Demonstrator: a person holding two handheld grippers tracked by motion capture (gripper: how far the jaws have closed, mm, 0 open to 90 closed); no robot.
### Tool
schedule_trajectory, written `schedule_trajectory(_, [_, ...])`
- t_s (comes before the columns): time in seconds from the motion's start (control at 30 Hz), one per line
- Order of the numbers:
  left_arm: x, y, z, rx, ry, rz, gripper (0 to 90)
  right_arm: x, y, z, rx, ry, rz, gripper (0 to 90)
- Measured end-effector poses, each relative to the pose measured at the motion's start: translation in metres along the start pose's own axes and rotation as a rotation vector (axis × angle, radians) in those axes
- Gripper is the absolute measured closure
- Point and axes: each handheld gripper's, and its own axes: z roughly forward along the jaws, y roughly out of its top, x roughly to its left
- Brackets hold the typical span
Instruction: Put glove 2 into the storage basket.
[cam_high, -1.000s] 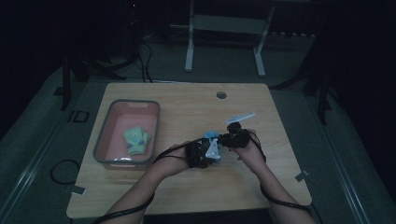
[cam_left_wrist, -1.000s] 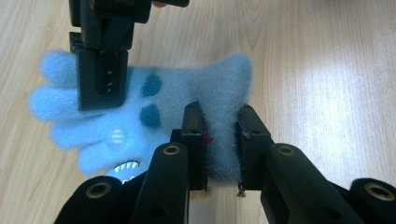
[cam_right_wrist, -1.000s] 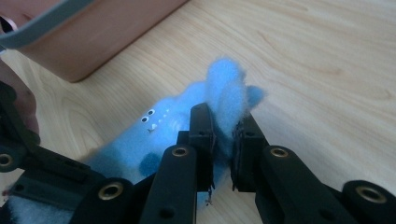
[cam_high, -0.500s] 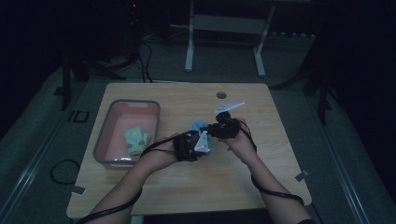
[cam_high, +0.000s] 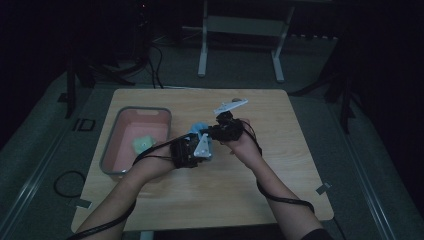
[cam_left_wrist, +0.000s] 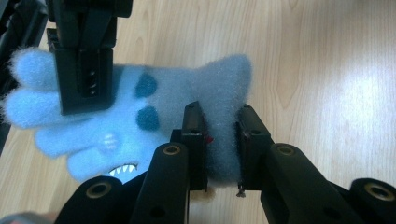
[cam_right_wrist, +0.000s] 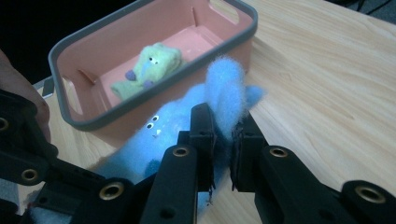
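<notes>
A fuzzy light-blue plush toy (cam_high: 199, 127) with dark blue spots and small white teeth (cam_left_wrist: 154, 112) hangs above the middle of the wooden table (cam_high: 280, 165), held at both ends. My left gripper (cam_left_wrist: 219, 116) is shut on one end of it, and the fur bulges between the pads. My right gripper (cam_right_wrist: 222, 121) is shut on a tuft at the other end (cam_right_wrist: 159, 130). In the high view my left gripper (cam_high: 192, 150) and right gripper (cam_high: 220, 131) sit close together, just right of the bin. My right gripper (cam_left_wrist: 84, 79) also shows clamped on the toy in the left gripper view.
A pink bin with a grey rim (cam_high: 112, 150) stands at the table's left and holds a green plush toy (cam_high: 144, 144), also seen in the right gripper view (cam_right_wrist: 149, 67) behind the rim (cam_right_wrist: 154, 88). A metal stand (cam_high: 202, 55) and cables lie on the floor beyond the table.
Both hands have moved left toward the bin and risen, carrying the blue toy between them. Both grips look unchanged.
</notes>
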Motion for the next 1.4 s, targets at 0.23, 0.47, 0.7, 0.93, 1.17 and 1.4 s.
schedule_trajectory(0.23, [0.005, -0.013, -0.015, 0.022, 0.031, -0.021, 77.5, 0.012, 0.019, 0.016, 0.010, 0.009, -0.044, 81.8])
schedule_trajectory(0.47, [0.010, -0.031, -0.025, 0.055, 0.036, -0.045, 77.5, 0.023, 0.035, 0.033, 0.018, 0.030, -0.058, 81.8])
schedule_trajectory(0.7, [0.014, -0.051, -0.035, 0.064, 0.065, -0.051, 77.5, 0.036, 0.049, 0.050, 0.020, 0.045, -0.075, 81.8])
schedule_trajectory(0.93, [0.018, -0.074, -0.040, 0.105, 0.070, -0.072, 77.5, 0.048, 0.060, 0.078, 0.042, 0.058, -0.088, 81.8])
schedule_trajectory(1.17, [0.024, -0.097, -0.044, 0.138, 0.070, -0.108, 77.5, 0.059, 0.070, 0.101, 0.048, 0.073, -0.102, 81.8])
schedule_trajectory(1.4, [0.026, -0.123, -0.049, 0.171, 0.082, -0.146, 77.5, 0.073, 0.081, 0.132, 0.065, 0.091, -0.109, 82.0])
